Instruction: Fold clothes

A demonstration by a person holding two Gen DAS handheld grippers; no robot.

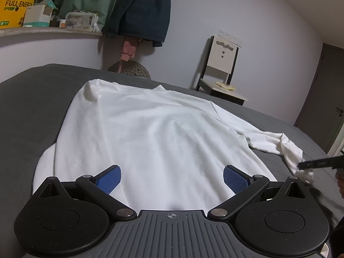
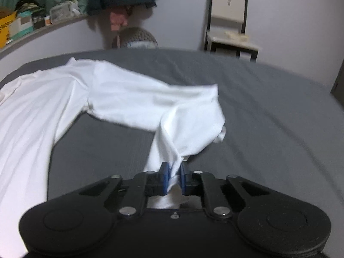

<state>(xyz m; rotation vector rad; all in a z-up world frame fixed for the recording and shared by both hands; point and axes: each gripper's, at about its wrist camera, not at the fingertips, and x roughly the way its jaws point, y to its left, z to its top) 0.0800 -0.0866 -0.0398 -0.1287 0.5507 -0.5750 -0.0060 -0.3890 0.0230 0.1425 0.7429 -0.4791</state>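
A: Where is the shirt?

B: The white long-sleeved shirt (image 1: pixel 154 133) lies spread flat on the grey bed (image 1: pixel 32 99), straight ahead of the left gripper (image 1: pixel 172 179). That gripper hangs just above the near hem with its blue pads far apart and nothing between them.

A: And the other one?

B: The right gripper (image 2: pixel 174 177) has its pads clamped together on the end of one sleeve (image 2: pixel 172 111). The cloth bunches up between them and rises from the bed ahead of the gripper, then bends away to the left toward the body of the shirt. In the left view the same sleeve end shows far off to the right of the left gripper.

A: Any writing to read?

B: Only on the yellow box (image 1: pixel 15 8) on the shelf (image 1: pixel 51 30), high up and to the left beyond the left gripper. It says "FULL ENERG", with the rest cut off by a white carton. Smaller print below is too small to tell.

A: Anything else behind the bed?

B: A dark jacket (image 1: pixel 144 8) hangs on the wall past the shirt, and a chair (image 1: pixel 221 71) stands to its right.
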